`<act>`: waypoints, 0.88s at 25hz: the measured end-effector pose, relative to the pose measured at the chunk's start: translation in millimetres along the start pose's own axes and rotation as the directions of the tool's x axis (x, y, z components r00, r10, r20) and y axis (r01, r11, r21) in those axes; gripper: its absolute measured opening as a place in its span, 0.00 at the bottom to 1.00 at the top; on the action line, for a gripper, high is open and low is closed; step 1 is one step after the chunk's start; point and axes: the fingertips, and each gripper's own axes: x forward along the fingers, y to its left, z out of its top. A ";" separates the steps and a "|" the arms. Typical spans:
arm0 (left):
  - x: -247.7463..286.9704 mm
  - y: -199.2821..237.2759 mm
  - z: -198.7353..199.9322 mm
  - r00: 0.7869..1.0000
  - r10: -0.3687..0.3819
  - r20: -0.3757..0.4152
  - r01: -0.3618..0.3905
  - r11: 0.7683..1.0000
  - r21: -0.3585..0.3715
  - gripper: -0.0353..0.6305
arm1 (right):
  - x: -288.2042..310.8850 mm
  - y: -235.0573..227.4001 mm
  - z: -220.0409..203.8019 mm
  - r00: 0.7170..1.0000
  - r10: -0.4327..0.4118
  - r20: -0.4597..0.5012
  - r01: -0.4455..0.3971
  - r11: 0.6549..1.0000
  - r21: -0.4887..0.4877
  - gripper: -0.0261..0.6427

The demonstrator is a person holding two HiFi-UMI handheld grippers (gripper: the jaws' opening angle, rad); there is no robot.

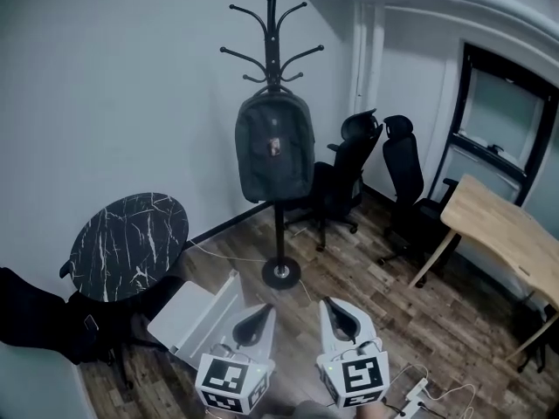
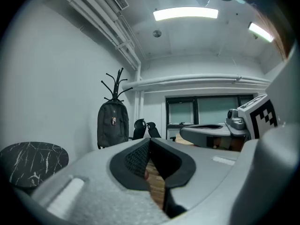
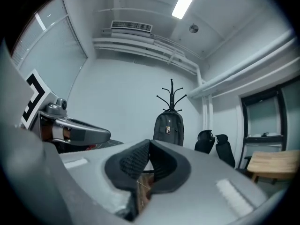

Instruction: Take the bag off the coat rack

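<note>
A dark grey backpack [image 1: 274, 146] hangs upright from a hook of the black coat rack [image 1: 272, 33] near the white wall; the rack's pole and round base [image 1: 281, 274] show below it. The backpack [image 2: 112, 123] is far off in the left gripper view, and it [image 3: 168, 129] sits straight ahead in the right gripper view. My left gripper [image 1: 256, 323] and right gripper [image 1: 341, 319] are side by side at the bottom of the head view, well short of the rack. Both are shut with nothing between the jaws.
A round black marble-top table [image 1: 129, 243] stands at the left, with a white box [image 1: 199, 312] on the floor beside it. Two black office chairs [image 1: 349, 175] stand right of the rack. A wooden desk [image 1: 507, 234] fills the right side. Cables and a power strip [image 1: 412, 395] lie on the wood floor.
</note>
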 end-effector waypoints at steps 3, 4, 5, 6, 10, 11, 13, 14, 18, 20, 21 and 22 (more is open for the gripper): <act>7.9 7.5 -1.6 1.000 0.002 -0.004 -0.002 1.000 -0.006 0.07 | 8.3 -3.0 -3.2 1.000 0.001 -0.008 -0.001 1.000 0.009 0.04; 11.0 9.4 -2.0 1.000 0.002 -0.007 -0.002 1.000 -0.008 0.07 | 11.4 -4.5 -4.5 1.000 0.000 -0.013 0.001 1.000 0.012 0.04; 14.0 10.9 -2.3 1.000 0.000 -0.010 0.000 1.000 -0.008 0.07 | 14.4 -5.9 -5.8 1.000 -0.002 -0.019 0.002 1.000 0.015 0.04; 17.0 12.3 -2.3 1.000 -0.001 -0.012 0.001 1.000 -0.007 0.07 | 17.5 -7.1 -6.8 1.000 -0.003 -0.024 0.003 1.000 0.016 0.04; 31.8 20.3 -3.2 1.000 0.000 -0.020 0.000 1.000 0.007 0.07 | 31.8 -11.8 -7.8 1.000 -0.006 -0.023 0.006 1.000 0.019 0.04; 36.1 22.5 -3.0 1.000 0.000 -0.019 0.000 1.000 0.010 0.07 | 35.6 -13.8 -6.8 1.000 -0.009 -0.018 0.009 1.000 0.019 0.04; 44.2 26.4 -1.8 1.000 0.000 -0.016 0.000 1.000 0.012 0.07 | 42.4 -18.7 -4.6 1.000 -0.015 -0.012 0.015 1.000 0.019 0.04; 48.1 28.0 -1.0 1.000 0.000 -0.013 0.000 1.000 0.013 0.07 | 45.9 -20.2 -5.2 1.000 -0.011 -0.007 0.011 1.000 0.022 0.04; 65.8 34.1 3.2 1.000 -0.005 -0.007 0.005 1.000 0.012 0.07 | 61.5 -28.3 -8.2 1.000 0.000 0.001 0.000 1.000 0.030 0.04; 76.2 36.9 5.1 1.000 -0.008 -0.006 0.008 1.000 0.012 0.07 | 70.4 -34.1 -9.0 1.000 0.002 0.002 -0.002 1.000 0.031 0.04; 81.3 38.0 5.4 1.000 -0.009 -0.006 0.009 1.000 0.012 0.07 | 74.6 -36.8 -9.9 1.000 0.005 0.003 -0.005 0.999 0.033 0.04; 86.4 39.0 5.2 1.000 -0.011 -0.006 0.011 1.000 0.011 0.07 | 78.5 -39.2 -11.0 1.000 0.008 0.004 -0.008 0.999 0.032 0.04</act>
